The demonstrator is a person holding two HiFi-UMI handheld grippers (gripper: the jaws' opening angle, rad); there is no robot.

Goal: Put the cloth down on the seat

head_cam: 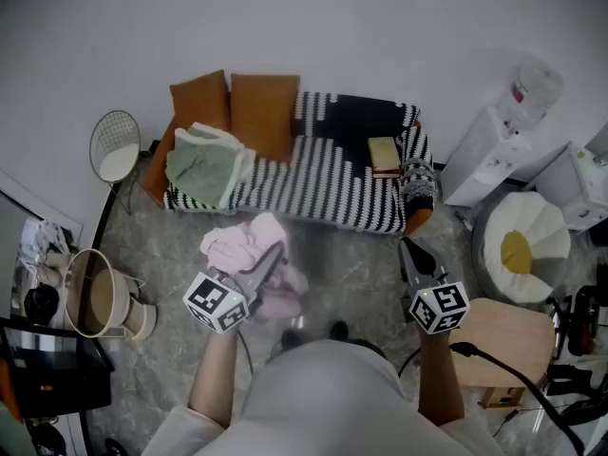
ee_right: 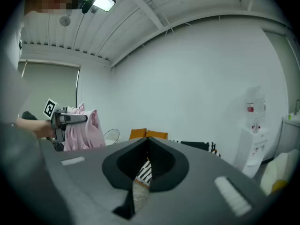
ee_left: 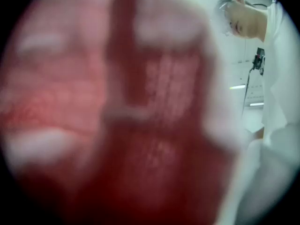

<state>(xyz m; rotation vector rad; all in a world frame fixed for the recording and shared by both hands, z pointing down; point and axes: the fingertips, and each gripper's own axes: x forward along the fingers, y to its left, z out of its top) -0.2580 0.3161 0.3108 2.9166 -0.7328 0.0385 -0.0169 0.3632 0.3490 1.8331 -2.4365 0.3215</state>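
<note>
The left tool (head_cam: 274, 258) is clenched on the crumpled pale pink cloth (head_cam: 234, 245), held above the floor just short of the front edge of the black-and-white striped sofa seat (head_cam: 323, 183). The seat lies straight ahead of that tool. The right tool (head_cam: 407, 247), shut and empty, hangs off to the right.
</note>
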